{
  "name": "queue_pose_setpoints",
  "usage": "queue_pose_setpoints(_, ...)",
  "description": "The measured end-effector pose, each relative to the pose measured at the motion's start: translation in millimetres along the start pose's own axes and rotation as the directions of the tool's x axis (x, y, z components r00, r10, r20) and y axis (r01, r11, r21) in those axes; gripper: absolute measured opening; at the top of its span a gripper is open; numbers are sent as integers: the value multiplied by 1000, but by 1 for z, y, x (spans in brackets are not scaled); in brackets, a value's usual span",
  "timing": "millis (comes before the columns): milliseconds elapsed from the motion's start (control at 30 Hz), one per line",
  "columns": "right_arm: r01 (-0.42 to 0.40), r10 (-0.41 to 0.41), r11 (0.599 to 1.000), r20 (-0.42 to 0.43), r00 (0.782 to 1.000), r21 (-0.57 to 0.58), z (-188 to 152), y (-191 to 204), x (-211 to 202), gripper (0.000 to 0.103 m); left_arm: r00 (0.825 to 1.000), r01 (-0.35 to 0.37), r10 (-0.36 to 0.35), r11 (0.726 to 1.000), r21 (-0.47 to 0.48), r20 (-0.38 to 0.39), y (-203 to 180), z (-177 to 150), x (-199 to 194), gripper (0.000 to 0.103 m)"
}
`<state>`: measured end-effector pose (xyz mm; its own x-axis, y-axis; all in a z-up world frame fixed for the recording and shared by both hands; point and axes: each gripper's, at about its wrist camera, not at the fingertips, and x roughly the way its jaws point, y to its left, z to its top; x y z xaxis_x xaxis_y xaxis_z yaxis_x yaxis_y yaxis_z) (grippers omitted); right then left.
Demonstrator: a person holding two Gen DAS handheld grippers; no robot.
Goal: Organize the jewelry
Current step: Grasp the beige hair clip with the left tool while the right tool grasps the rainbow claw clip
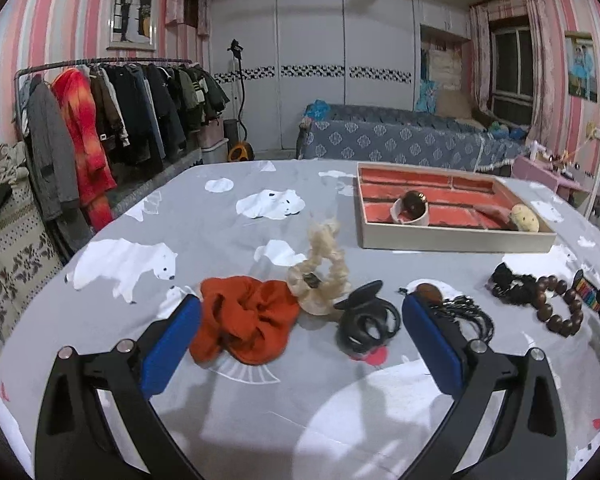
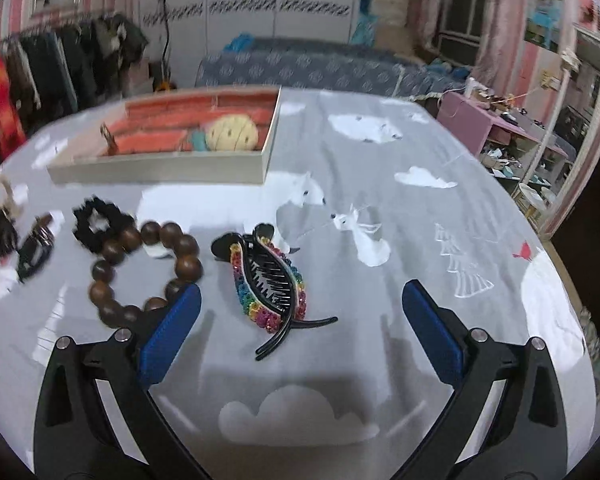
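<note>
A jewelry tray (image 1: pixel 452 236) with red lining sits at the back of the table; it also shows in the right wrist view (image 2: pixel 160 168). My left gripper (image 1: pixel 300 312) is open, with an orange scrunchie (image 1: pixel 244 320), a cream scrunchie (image 1: pixel 324 276) and black hair ties (image 1: pixel 368 324) lying between its fingers. My right gripper (image 2: pixel 300 300) is open around a rainbow hair clip (image 2: pixel 272 284). A brown bead bracelet (image 2: pixel 144 272) lies by its left finger (image 2: pixel 172 332). A black scrunchie (image 2: pixel 98 224) lies behind the bracelet.
The tray holds a white cup with a dark round item (image 1: pixel 412 208) and a cream knitted piece (image 1: pixel 524 218). A black tassel piece (image 1: pixel 460 308) lies by my left gripper's right finger. A clothes rack (image 1: pixel 100 128) stands left, a bed (image 1: pixel 400 136) behind.
</note>
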<state>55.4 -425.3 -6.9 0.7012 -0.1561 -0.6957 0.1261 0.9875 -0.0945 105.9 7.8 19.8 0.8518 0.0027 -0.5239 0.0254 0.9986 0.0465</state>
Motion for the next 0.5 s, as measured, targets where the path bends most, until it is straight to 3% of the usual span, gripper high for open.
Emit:
queue_pose_setpoints(100, -6, 4, 1000, -57, 998, -30, 4, 5, 20, 94, 999, -12, 13, 1000, 19, -33, 3, 6, 10, 98)
queue_pose_setpoints(167, -15, 11, 999, -101, 995, -41, 8, 6, 34, 74, 998, -27, 28, 999, 20, -53, 4, 12, 20, 98)
queue_pose_setpoints(233, -41, 38, 999, -128, 991, -24, 13, 4, 45, 63, 997, -32, 33, 999, 23, -70, 4, 19, 29, 98)
queue_pose_setpoints(333, -61, 57, 998, -130, 990, -24, 23, 5, 51, 39, 997, -13, 15, 1000, 29, -78, 2, 28, 43, 98)
queue_pose_setpoints(500, -73, 71, 997, -116, 991, -6, 30, 2, 58, 39, 993, -17, 24, 998, 58, -120, -4, 40, 70, 96)
